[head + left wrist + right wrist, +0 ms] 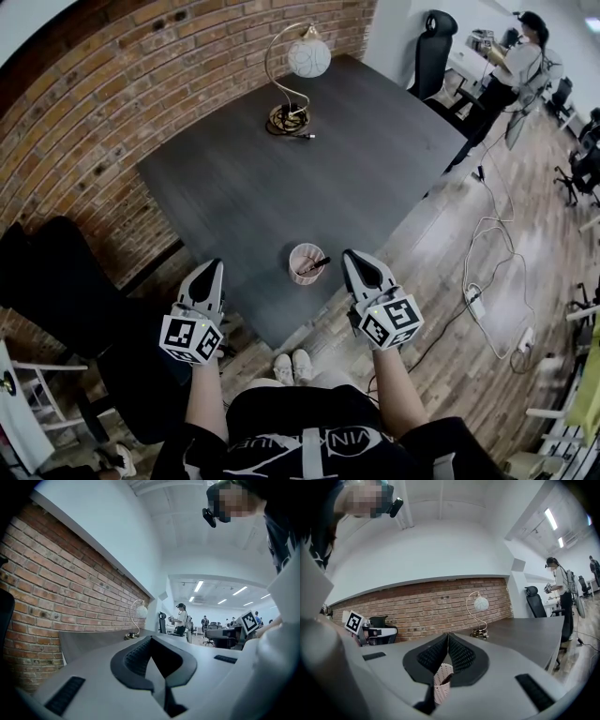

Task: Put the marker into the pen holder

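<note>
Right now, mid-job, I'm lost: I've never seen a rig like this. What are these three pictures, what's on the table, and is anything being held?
There is no robot arm here: a person holds a two-jaw gripper in each hand. The top-down picture comes from a camera on the person's head. The other two come from cameras riding on each gripper, looking along its jaws. On the dark table stand a lamp at the far end and a pen holder near the person, with the marker already leaning inside it. The left gripper and right gripper are both shut and hold nothing.

Left gripper (pixel 214 266), right gripper (pixel 355 256): jaws together
</note>
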